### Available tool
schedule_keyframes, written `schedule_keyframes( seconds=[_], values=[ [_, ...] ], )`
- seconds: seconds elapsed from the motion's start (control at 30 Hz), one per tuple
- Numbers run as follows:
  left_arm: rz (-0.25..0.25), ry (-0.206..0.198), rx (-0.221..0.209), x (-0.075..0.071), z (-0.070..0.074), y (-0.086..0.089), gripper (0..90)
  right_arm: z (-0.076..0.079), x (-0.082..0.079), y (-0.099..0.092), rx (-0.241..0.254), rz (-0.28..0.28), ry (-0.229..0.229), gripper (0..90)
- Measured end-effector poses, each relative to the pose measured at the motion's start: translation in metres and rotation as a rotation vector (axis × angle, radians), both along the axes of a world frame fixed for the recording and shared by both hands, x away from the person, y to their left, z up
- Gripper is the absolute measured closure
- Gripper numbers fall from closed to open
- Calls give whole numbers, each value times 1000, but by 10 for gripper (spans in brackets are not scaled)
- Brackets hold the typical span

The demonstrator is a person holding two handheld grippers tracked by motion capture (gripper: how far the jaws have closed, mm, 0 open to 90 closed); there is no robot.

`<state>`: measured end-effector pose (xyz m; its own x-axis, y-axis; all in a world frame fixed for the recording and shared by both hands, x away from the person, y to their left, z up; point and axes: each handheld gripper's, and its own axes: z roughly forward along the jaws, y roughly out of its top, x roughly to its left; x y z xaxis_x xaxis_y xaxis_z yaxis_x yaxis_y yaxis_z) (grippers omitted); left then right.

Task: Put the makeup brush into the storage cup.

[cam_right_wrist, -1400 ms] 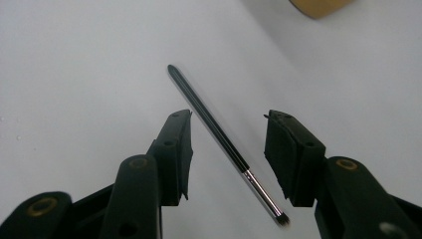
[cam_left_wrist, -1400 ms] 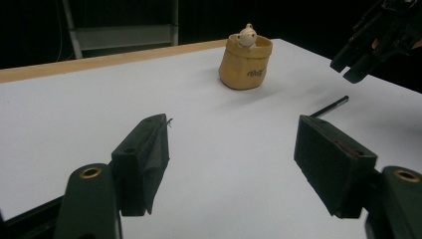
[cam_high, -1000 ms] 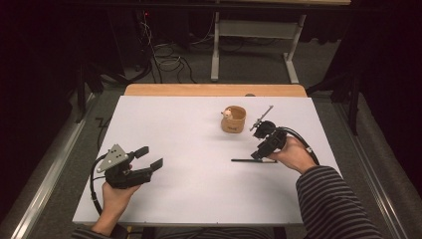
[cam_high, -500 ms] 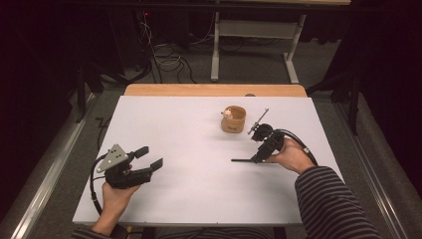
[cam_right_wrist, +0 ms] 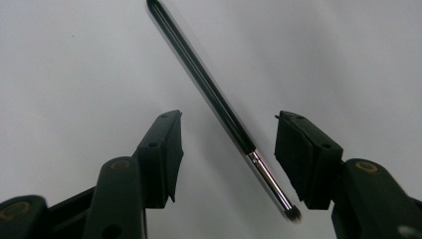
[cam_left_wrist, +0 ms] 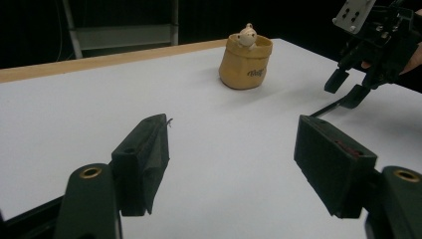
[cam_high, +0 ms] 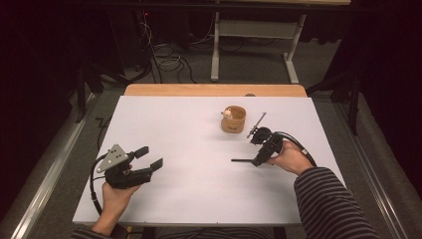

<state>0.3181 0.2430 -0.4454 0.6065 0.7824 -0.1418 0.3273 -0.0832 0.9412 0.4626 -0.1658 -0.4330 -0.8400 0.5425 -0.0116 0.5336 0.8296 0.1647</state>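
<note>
A slim black brush (cam_right_wrist: 214, 94) with a silver ferrule lies flat on the white table (cam_high: 189, 189). My right gripper (cam_right_wrist: 228, 129) hangs right over it. Its jaws have just been opening and now stand apart on either side of the brush's ferrule end, pads clear of it. In the high view the brush (cam_high: 241, 160) sticks out leftward from the right gripper (cam_high: 259, 157). My left gripper (cam_high: 151, 157) rests at the table's front left, open with nothing in it (cam_left_wrist: 231, 144). A tan pouch-shaped cup (cam_high: 234, 120) holds a small pale figure.
A thin silver-handled tool (cam_high: 259, 122) lies just behind the right hand, beside the cup. The left gripper view shows the cup (cam_left_wrist: 246, 64) and the right gripper (cam_left_wrist: 346, 88) farther off. A wooden strip edges the table's far side (cam_high: 214, 89).
Little differs. The right hand has shifted slightly over the brush, which lies where it lay. The left gripper has kept still.
</note>
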Motion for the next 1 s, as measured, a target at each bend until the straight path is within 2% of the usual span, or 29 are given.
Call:
schedule_keyframes(
  seconds=[0.77, 1.0],
  values=[
    [-1, 2, 0, 0, 0, 0, 304, -14, 1, 3, -59, 4, 29, 522],
    [-1, 3, -1, 0, 0, 0, 304, -18, 3, 5, -79, 23, 33, 546]
  ],
)
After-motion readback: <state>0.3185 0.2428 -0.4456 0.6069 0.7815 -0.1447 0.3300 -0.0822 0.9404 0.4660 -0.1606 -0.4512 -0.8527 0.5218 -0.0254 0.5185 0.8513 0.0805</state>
